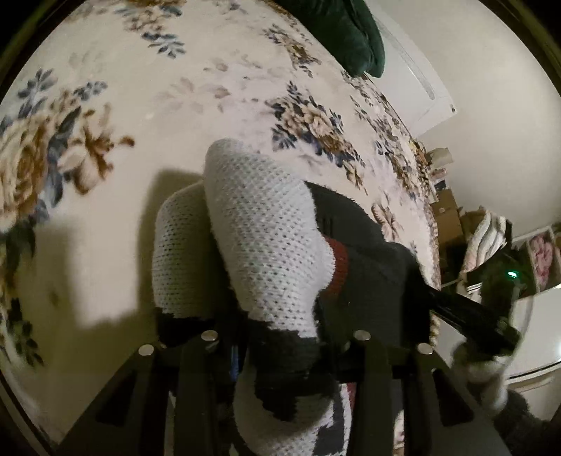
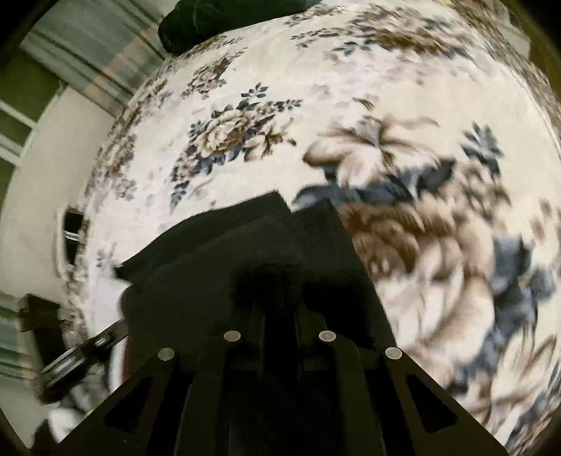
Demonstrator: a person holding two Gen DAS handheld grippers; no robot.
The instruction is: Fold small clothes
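Fingers of the left gripper are buried under a knitted garment, so I cannot tell how far apart they stand; the cloth bunches up between and over them, white open-weave knit on top, black patches lower down and a dark red band at the side. The garment hangs above a bed covered by a cream blanket with brown and blue flowers (its shadow falls on the blanket to the left). Toward the right edge of the left wrist view, the right gripper shows as a black bar reaching into the black end of the same garment.

In the right wrist view the right gripper's fingers sit close together, pressed into black cloth, which drapes over them and spreads toward the left; it appears clamped, though the tips themselves are lost in the dark fabric. Beyond it the flowered blanket fills most of the view, blurred on the right. At the lower left of this view the left gripper appears as a dark, blurred bar. A dark green cushion lies at the far end of the bed.
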